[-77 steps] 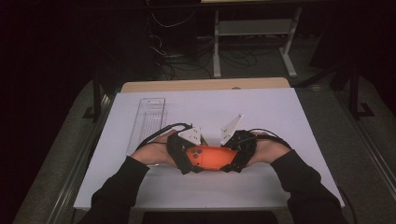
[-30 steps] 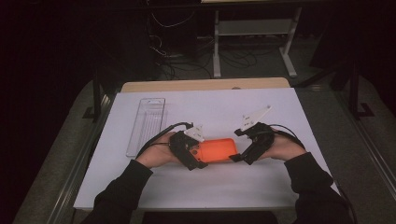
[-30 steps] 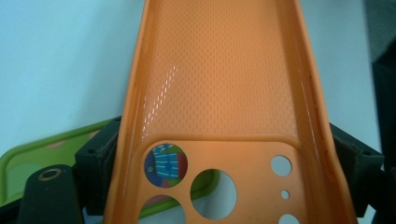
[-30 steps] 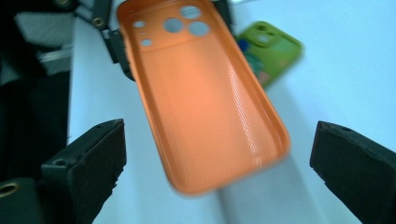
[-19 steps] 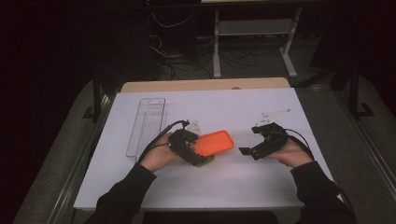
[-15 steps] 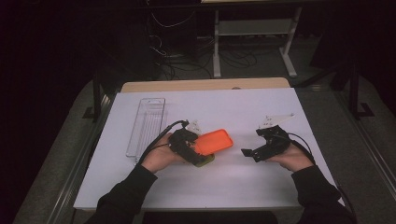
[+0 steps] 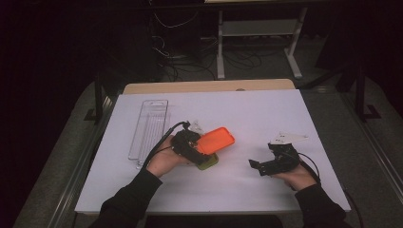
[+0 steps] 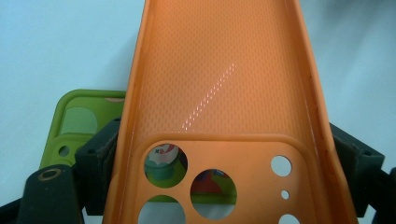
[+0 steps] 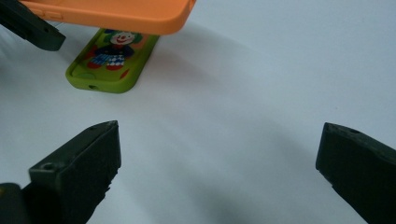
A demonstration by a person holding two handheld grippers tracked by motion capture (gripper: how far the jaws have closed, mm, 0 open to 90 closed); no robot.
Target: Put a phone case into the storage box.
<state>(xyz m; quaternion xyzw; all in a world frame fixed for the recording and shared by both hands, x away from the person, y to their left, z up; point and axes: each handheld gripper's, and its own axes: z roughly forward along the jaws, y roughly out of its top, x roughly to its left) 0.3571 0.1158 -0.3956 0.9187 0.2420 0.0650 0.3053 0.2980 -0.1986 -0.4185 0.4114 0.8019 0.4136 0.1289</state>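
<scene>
We see our left hand-held gripper [image 7: 197,149] clamped on the camera end of the orange phone case [image 7: 217,139], holding it tilted above the green clown case [image 7: 208,162] lying on the white worktop [image 7: 247,114]. Our right hand-held gripper [image 7: 259,166] rests well apart, jaws spread wide and empty.
</scene>
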